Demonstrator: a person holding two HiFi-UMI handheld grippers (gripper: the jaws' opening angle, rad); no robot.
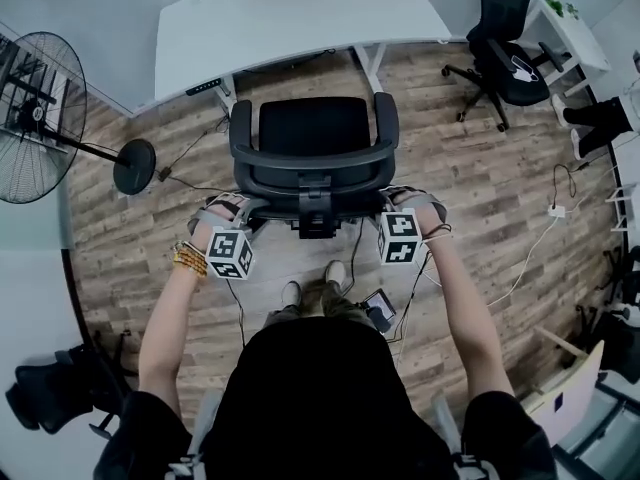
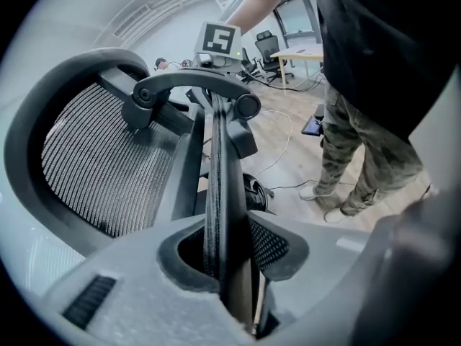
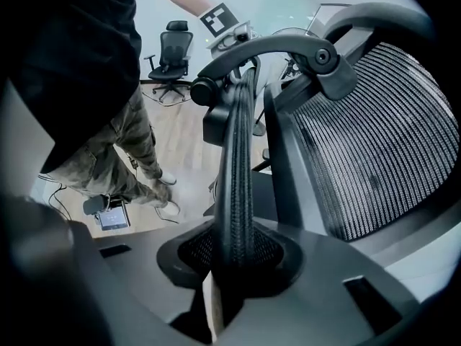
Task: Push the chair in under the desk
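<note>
Left claw (image 2: 225,254), right claw (image 3: 234,254) gripping chair backrest (image 1: 300,176), desk (image 1: 300,18) cropped

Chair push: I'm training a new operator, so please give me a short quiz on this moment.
1. True or false: the left gripper and the right gripper are both shut on the chair.
2. The chair is: A) fully under the desk; B) in front of the desk's edge; C) tipped on its side.
3. What stands on the floor at the head view's left?
Key: 1 true; 2 B; 3 a fan.
</note>
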